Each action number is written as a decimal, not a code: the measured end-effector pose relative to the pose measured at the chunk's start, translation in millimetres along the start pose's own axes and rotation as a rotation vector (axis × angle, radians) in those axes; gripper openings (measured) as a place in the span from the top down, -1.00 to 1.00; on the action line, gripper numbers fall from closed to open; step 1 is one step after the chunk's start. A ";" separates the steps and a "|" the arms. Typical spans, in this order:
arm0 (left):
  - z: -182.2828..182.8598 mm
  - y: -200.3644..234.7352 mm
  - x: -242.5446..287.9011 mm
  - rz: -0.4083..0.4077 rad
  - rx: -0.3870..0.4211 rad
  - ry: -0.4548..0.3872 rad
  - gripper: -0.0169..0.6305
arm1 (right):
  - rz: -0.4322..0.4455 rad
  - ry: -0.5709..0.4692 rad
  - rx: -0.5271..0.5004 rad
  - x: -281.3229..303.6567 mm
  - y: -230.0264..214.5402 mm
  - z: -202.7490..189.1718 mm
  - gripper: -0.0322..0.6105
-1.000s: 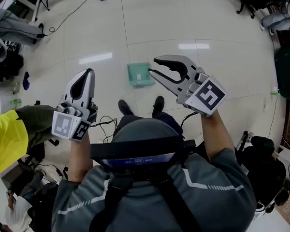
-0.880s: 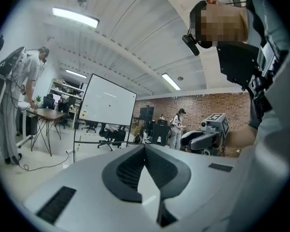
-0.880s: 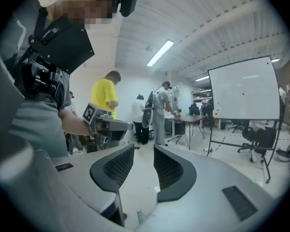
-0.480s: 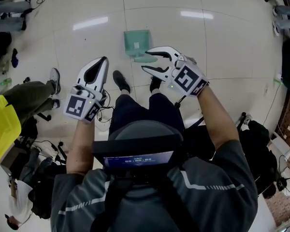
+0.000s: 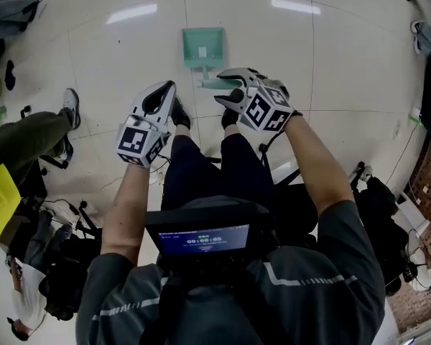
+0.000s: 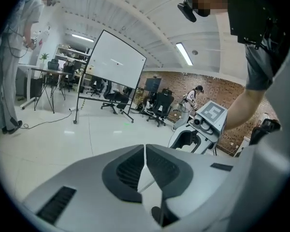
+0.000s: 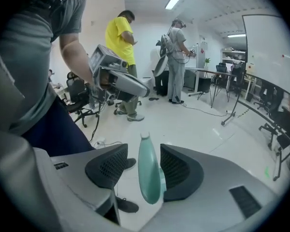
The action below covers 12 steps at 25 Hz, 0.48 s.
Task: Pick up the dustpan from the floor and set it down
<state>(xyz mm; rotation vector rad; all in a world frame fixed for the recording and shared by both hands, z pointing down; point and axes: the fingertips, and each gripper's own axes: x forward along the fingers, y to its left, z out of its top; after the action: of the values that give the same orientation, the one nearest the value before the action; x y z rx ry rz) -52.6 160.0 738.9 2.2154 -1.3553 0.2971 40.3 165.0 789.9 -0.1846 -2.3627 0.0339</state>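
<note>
Two claws were in frame. Right claw (image 7: 144,149): jaws wide apart, just been opening, with the green handle (image 7: 149,173) of the dustpan (image 5: 203,45) standing between them. There was a clear gap on one side; the handle sat close to the other pad, with no squeeze visible. Left claw (image 6: 145,148): jaws together, nothing between them, held beside the right one, apart from the dustpan. The dustpan lay flat on the floor (image 5: 115,56), pan end away from the person, handle pointing back toward the shoes (image 5: 178,113). Further out, the left gripper view showed a whiteboard (image 6: 111,64) and office chairs (image 6: 159,105); the right gripper view showed a bystander in a yellow shirt (image 7: 120,37).
</note>
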 end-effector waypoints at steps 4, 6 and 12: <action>-23.2 7.6 13.9 0.003 -0.024 0.016 0.82 | -0.001 0.010 -0.006 17.0 -1.3 -22.9 0.19; -30.1 10.3 19.2 -0.002 -0.029 0.024 0.82 | -0.005 0.007 -0.006 22.8 -3.8 -26.5 0.19; -40.5 26.7 35.0 -0.020 -0.031 0.031 0.85 | -0.014 -0.017 -0.002 45.9 -19.0 -24.9 0.38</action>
<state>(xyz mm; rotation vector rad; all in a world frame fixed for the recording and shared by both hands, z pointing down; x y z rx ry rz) -56.1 145.3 796.7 2.1887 -1.3122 0.3004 22.9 152.1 841.0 -0.1691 -2.3813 0.0260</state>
